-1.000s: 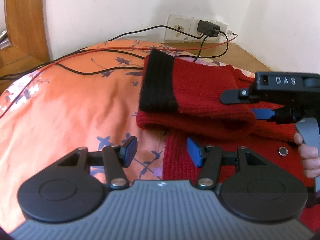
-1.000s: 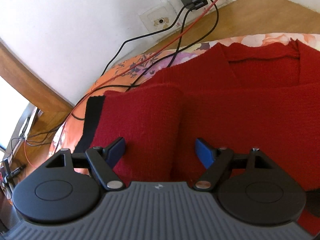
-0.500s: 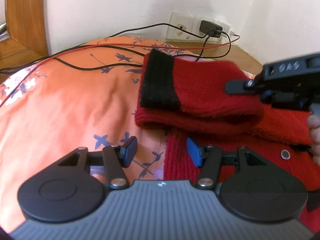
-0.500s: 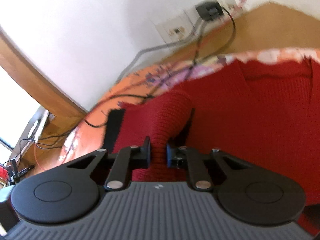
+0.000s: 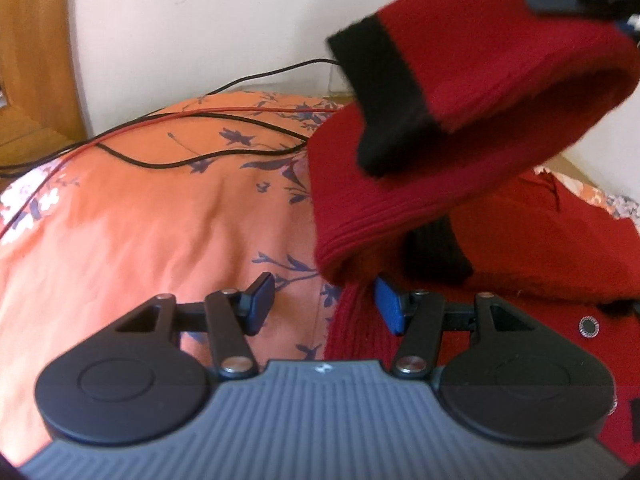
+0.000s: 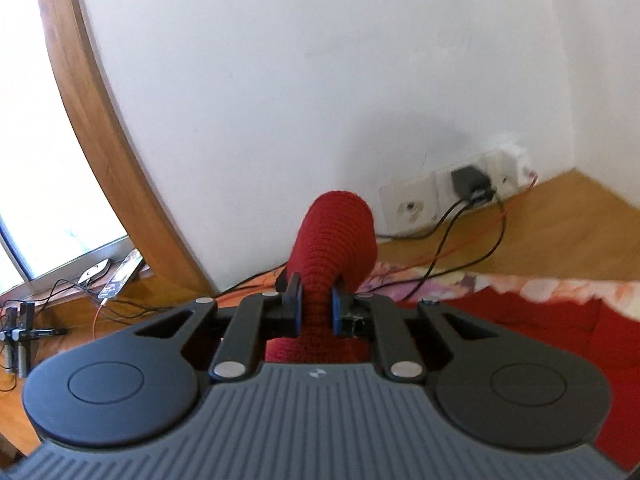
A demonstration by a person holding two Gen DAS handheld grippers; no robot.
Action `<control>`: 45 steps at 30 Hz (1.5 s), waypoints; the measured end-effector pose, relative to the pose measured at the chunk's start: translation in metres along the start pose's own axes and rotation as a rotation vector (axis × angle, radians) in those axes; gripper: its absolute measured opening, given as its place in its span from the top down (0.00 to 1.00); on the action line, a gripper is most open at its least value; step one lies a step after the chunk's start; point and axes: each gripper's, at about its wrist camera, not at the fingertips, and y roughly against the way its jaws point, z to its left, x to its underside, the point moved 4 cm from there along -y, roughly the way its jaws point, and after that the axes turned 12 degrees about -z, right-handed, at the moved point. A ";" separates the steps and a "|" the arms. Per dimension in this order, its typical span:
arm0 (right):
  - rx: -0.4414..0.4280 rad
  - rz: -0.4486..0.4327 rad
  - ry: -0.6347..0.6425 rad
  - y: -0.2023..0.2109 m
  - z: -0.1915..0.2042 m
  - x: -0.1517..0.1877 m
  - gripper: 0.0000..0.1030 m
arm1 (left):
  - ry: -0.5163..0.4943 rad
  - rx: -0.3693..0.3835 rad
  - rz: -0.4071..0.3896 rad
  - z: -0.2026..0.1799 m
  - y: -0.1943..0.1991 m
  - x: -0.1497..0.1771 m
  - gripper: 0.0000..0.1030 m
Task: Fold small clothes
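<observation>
The right gripper [image 6: 316,312] is holding a fold of the red sweater [image 5: 500,216], its jaws clamped on the knit, with the sleeve [image 5: 480,76] and its black cuff [image 5: 384,100] hanging in the air above the bed [image 5: 160,216]. The rest of the sweater is lying on the bed's orange flowered cover toward the right edge. The left gripper [image 5: 324,306] is hovering low at the sweater's left border, jaws apart and gripping nothing. No readable writing is showing. Cables [image 5: 208,152] are trailing across the cover from wall sockets [image 6: 448,196].

Red sweater [image 5: 500,208] w/ black cuff [image 5: 384,92]
</observation>
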 end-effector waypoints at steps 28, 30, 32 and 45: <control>0.381 0.173 -0.119 0.022 -0.136 0.110 0.68 | -0.067 -0.001 -0.003 -0.011 0.006 0.001 0.45; 0.389 0.178 -0.139 0.024 -0.139 0.107 0.54 | -0.065 0.011 -0.023 -0.012 0.014 -0.004 0.45; 0.398 0.176 -0.141 0.028 -0.137 0.100 0.51 | -0.071 0.023 -0.035 -0.014 0.019 -0.009 0.45; 0.279 0.142 0.143 0.037 -0.058 0.079 0.36 | -0.071 0.037 -0.015 -0.024 0.024 -0.020 0.45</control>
